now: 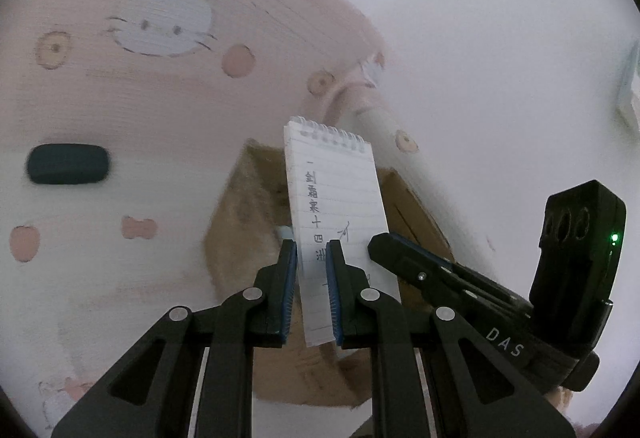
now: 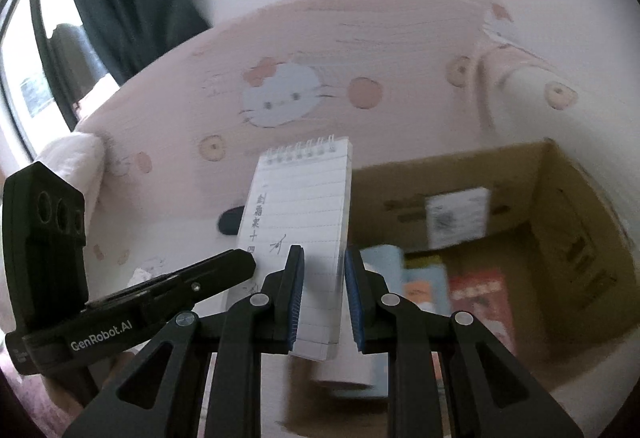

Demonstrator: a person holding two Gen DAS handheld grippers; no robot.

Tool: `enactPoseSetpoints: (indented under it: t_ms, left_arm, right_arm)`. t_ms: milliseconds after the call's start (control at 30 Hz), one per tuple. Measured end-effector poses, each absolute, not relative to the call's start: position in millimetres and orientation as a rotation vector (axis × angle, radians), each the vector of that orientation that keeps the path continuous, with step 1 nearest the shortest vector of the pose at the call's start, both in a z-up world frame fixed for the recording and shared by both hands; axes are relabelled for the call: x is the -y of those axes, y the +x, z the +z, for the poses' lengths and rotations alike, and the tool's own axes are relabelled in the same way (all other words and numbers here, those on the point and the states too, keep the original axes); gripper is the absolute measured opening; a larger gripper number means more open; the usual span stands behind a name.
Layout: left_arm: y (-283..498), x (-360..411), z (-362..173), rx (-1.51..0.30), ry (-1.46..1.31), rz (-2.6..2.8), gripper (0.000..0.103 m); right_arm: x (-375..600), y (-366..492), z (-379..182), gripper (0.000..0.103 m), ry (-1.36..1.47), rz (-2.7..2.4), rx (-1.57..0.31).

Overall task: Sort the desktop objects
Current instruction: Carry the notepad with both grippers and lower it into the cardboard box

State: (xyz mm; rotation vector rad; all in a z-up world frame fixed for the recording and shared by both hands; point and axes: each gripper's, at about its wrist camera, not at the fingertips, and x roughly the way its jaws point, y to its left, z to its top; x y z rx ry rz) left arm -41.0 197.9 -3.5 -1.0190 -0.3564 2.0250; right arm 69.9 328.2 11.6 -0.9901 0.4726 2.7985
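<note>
1. Where the pink cartoon-print tablecloth (image 2: 400, 38) covers the table, an open cardboard box (image 2: 560, 198) stands on it, books inside.
2. A spiral notepad (image 1: 336, 198) is held upright above the box's edge.
3. The left gripper (image 1: 312, 254) clamps the notepad's lower part.
4. The right gripper (image 2: 323, 258) straddles the notepad's edge, its pads apart, not pressing.
5. A dark oval case (image 1: 68, 164) lies on the cloth.
</note>
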Motion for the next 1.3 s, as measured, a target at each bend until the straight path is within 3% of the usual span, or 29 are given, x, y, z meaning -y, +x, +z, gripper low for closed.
enactPoseSetpoints:
  t_ms: [800,1300]
  left_arm:
    - [-55,-354,-42,0.078,-1.396,1.749,0.018]
    - [-82,-402,-89,0.016,-1.666,1.630,0.018]
  right_arm:
    - [-461,86,-33,0.018,-1.263,2.503,-0.623]
    - [-496,54,-70,0.018,-1.530,2.327,-0.568]
